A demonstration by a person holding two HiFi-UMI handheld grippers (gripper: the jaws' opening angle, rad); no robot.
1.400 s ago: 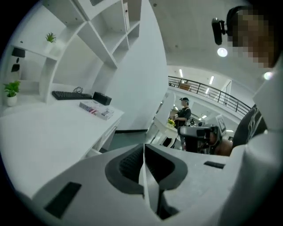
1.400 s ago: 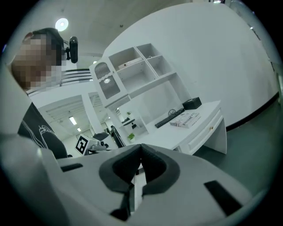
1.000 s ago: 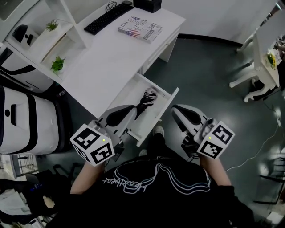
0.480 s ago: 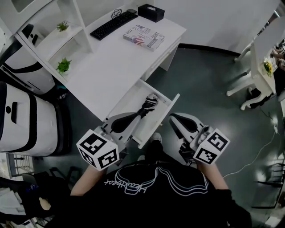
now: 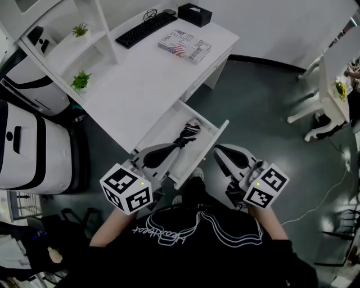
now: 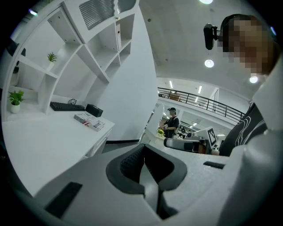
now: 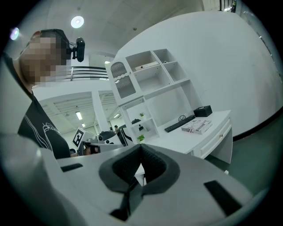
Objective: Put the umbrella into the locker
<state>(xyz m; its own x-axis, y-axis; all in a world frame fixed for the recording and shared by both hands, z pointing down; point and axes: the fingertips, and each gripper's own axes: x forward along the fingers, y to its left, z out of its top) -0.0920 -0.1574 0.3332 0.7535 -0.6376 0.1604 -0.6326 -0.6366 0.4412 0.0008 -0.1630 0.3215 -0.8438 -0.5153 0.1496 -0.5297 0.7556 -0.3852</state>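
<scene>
- The umbrella (image 5: 185,134), black and folded, lies lengthwise in the open drawer (image 5: 166,121), just ahead of the left gripper's tip; no view shows whether they touch.
- The left gripper (image 5: 169,149) hangs over the near end of the drawer, its jaws clenched together with nothing between them (image 6: 144,153).
- The right gripper (image 5: 219,152) is off to the right of the drawer front, over the floor (image 5: 259,107), also clenched and empty (image 7: 140,153).
- The drawer stands pulled out from a white desk (image 5: 129,95) that stretches ahead and to the left of both grippers.
- At the desk's far end sit a keyboard (image 5: 142,27), a black box (image 5: 194,14) and a printed book (image 5: 184,46).
- White shelves on the far left carry two small plants (image 5: 81,81).
- The floor is dark grey, with a cable (image 5: 315,198) trailing beyond the right gripper.
</scene>
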